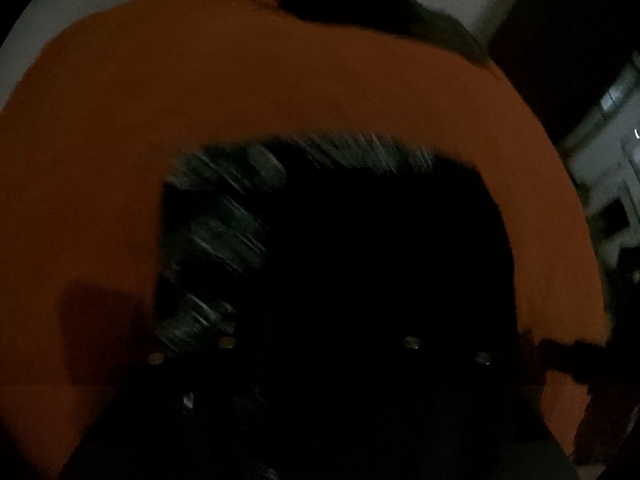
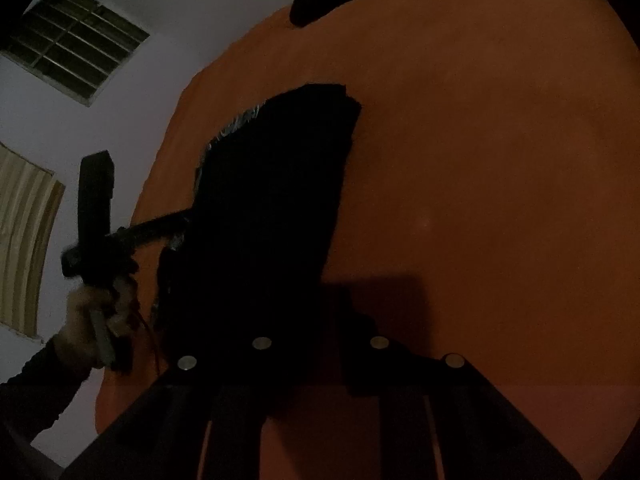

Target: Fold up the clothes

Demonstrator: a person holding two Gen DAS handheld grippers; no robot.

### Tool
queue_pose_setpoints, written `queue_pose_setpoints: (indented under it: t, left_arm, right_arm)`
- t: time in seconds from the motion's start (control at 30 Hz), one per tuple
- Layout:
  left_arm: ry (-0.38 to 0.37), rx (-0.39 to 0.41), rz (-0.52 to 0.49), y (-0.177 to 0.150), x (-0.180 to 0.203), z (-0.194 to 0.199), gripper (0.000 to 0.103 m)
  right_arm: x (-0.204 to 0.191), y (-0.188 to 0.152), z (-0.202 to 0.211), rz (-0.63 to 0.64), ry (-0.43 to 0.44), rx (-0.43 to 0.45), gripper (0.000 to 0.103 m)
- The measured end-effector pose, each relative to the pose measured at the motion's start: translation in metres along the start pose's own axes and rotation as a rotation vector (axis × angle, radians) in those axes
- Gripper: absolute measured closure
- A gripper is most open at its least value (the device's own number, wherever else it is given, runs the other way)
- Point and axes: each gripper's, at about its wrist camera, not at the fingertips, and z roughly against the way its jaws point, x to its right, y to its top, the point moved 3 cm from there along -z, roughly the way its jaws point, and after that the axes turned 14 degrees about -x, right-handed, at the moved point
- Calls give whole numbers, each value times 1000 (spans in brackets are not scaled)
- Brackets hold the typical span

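A black garment with a pale printed pattern point(image 1: 344, 248) lies on the orange surface point(image 1: 240, 80); it also shows in the right wrist view point(image 2: 272, 184). My left gripper is lost in darkness low in its own view; in the right wrist view point(image 2: 176, 236) its fingers reach the garment's left edge, held by a hand point(image 2: 88, 320). My right gripper point(image 2: 316, 320) sits at the garment's near edge, its fingers point(image 2: 360, 340) dark against the cloth, so the jaw state is unclear. The frames are dim and blurred.
Another dark piece of clothing point(image 1: 352, 0) lies at the far edge of the orange surface, also in the right wrist view point(image 2: 320, 4). A white wall with a barred vent point(image 2: 80, 44) and a striped curtain point(image 2: 24, 240) stand to the left.
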Motion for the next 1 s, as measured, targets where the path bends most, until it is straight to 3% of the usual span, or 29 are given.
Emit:
queue_pose_setpoints:
  t: [0.1, 0.23, 0.37, 0.6, 0.63, 0.7, 0.73, 0.83, 0.9, 0.97, 1.0]
  left_arm:
    - [10, 81, -73, 20, 8, 17, 58]
    - [39, 39, -106, 35, 14, 9, 56]
    - [-25, 22, -30, 30, 2, 17, 56]
    - [-38, -19, 64, 24, -35, 4, 56]
    - [-51, -15, 82, 27, -40, 4, 56]
    - [-72, 1, 127, 39, -50, -1, 56]
    - [-82, 6, 145, 41, -55, -1, 56]
    - [-114, -9, 155, 42, -58, -6, 56]
    - [-141, -28, 151, 43, -59, -12, 54]
    - [-172, -70, 121, 38, -52, -20, 52]
    - [-180, -90, 105, 35, -46, -23, 52]
  right_arm:
    - [-2, 14, 4, 24, -10, 9, 88]
    - [-1, 59, -1, 8, 5, 29, 88]
    - [4, 109, -19, -40, -8, -7, 88]
    - [3, 156, -45, -91, 32, -95, 86]
    - [6, 161, -45, -115, 79, -88, 86]
    - [10, 177, -34, -135, 190, -31, 99]
    - [12, 183, -27, -139, 220, 1, 100]
    - [18, 192, -11, -160, 164, 18, 98]
    - [17, 184, -9, -155, 130, -49, 78]
    - [16, 172, -10, -150, 88, -99, 34]
    - [14, 165, -13, -140, 62, -127, 33]
